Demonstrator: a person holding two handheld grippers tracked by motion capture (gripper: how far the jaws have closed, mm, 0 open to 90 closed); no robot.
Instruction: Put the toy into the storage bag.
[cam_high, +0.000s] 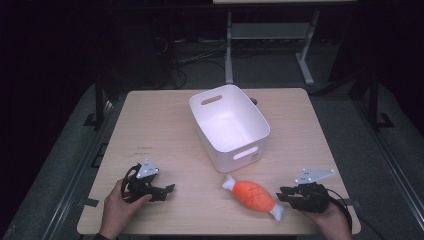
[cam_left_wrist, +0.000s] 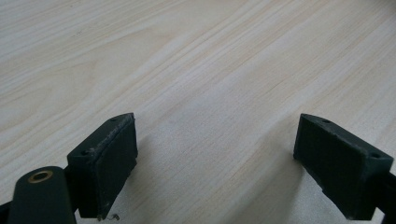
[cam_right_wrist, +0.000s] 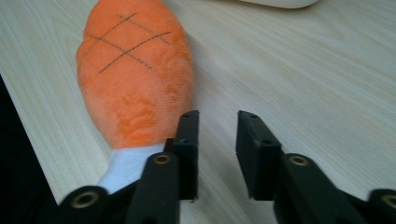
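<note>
Table (cam_high: 165, 125) of pale wood filled the middle of the high view, and going from left to right along its lower edge the things lay in a row. At lower left a hand held the left claw (cam_high: 169, 189), its jaws pointing toward the centre; in the left gripper view the left claw (cam_left_wrist: 215, 163) stood wide open over bare wood grain, nothing between the jaws. Above and to the right of it, in the upper middle of the frame, sat the white bin (cam_high: 200, 107), open-topped and with nothing in it.

Just below the bin, right of centre, lay the plush drumstick (cam_high: 254, 195), an orange body with white bone ends. Its long axis ran on a slant from upper left to lower right, so its lower white end pointed at the right claw (cam_high: 281, 194), which lay at lower right, very near that end, perhaps touching it. In the right gripper view the right claw (cam_right_wrist: 215, 156) was narrowed to a small gap and held nothing; the plush drumstick (cam_right_wrist: 135, 79) lay beside its left jaw and ran up the frame, outside the gap rather than in it.

The right claw was much the nearer. A grasp would probably call for opening it wider and shifting left onto the toy's white end.
</note>
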